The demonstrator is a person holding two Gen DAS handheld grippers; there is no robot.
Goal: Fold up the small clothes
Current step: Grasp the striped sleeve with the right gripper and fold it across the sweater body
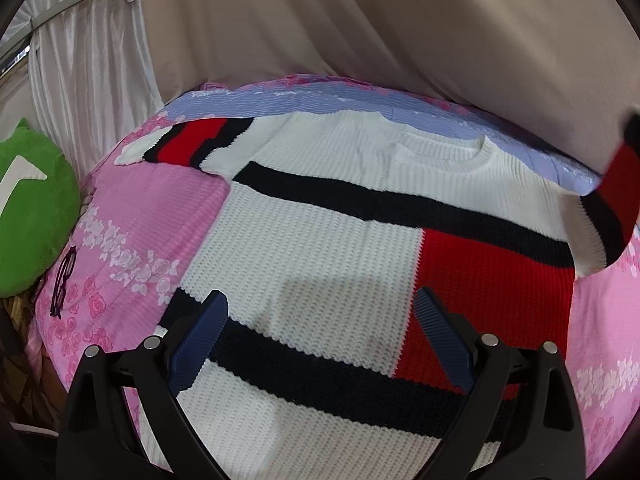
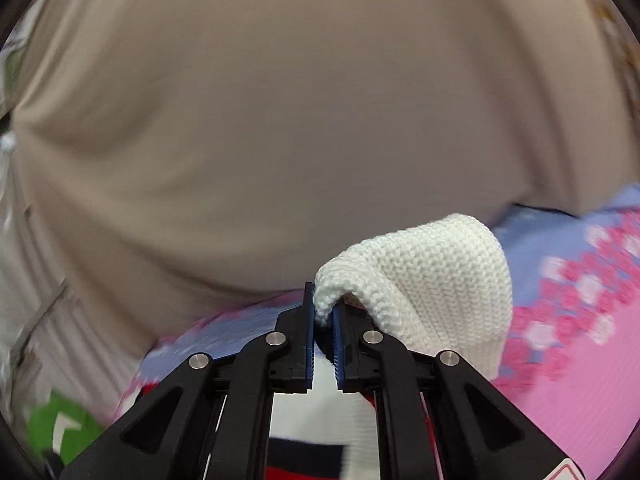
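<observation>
A small knit sweater (image 1: 320, 240), white with black stripes and red blocks, lies flat on a pink floral bedspread (image 1: 160, 216), collar away from me. Its left sleeve (image 1: 180, 148) lies stretched out to the left. My left gripper (image 1: 320, 304) is open and empty, hovering over the sweater's lower half. My right gripper (image 2: 323, 312) is shut on the white cuff of the right sleeve (image 2: 424, 272) and holds it lifted off the bed. That lifted sleeve shows at the right edge of the left wrist view (image 1: 608, 208).
A green cushion (image 1: 32, 208) lies at the bed's left edge, with dark glasses (image 1: 64, 280) beside it on the bedspread. Beige fabric (image 1: 360, 24) hangs behind the bed, white curtains (image 1: 88, 64) at the left. The bedspread has a blue band (image 1: 304, 96) at the far side.
</observation>
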